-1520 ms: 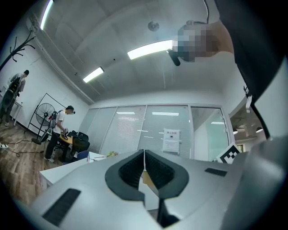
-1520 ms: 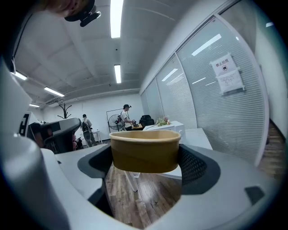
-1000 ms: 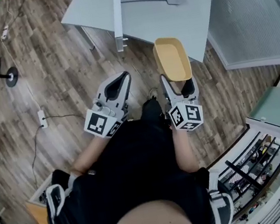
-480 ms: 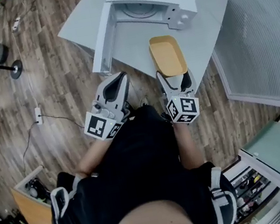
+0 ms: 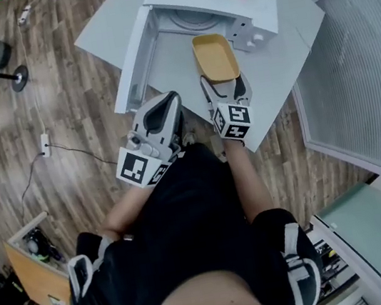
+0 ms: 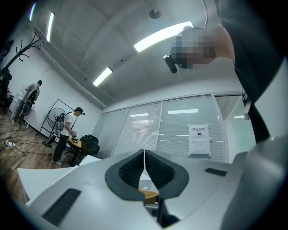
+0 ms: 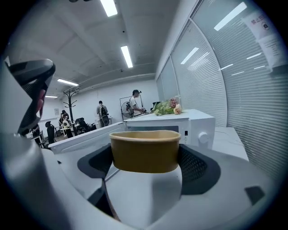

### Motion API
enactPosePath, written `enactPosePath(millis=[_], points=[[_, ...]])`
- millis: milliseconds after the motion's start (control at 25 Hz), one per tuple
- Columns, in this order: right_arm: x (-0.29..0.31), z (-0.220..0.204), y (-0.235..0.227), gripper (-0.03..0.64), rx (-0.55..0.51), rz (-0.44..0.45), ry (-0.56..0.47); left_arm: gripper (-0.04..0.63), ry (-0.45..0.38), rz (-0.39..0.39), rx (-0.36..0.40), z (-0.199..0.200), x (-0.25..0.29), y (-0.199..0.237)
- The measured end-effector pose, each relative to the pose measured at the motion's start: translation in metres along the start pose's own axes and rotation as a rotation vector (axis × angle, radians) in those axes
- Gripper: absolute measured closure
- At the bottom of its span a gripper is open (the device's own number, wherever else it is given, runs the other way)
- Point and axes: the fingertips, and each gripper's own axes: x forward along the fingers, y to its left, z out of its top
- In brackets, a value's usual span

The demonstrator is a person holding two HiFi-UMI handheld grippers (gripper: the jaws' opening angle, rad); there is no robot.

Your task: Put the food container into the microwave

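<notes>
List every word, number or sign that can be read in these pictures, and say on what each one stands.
Nothing can be read with certainty.
Notice on the glass wall, left gripper view: print too small to read.
Paper on the glazed partition, right gripper view: red heading, too blurred.
Left gripper, right gripper: square marker patterns only, no letters.
Microwave, food container: no legible label.

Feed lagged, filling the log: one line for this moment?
right gripper: shut on food container | left gripper: shut, empty | microwave: door open
</notes>
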Motion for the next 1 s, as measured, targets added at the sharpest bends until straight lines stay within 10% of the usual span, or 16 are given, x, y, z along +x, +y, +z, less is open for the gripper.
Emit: enactPosePath(millis=[1000], points=[[0.268,-0.051,-0.074,0.141,-0.034,-0.102,0.172,0.569,0.045,0.024,-0.047,-0.045,0.121,0.106]])
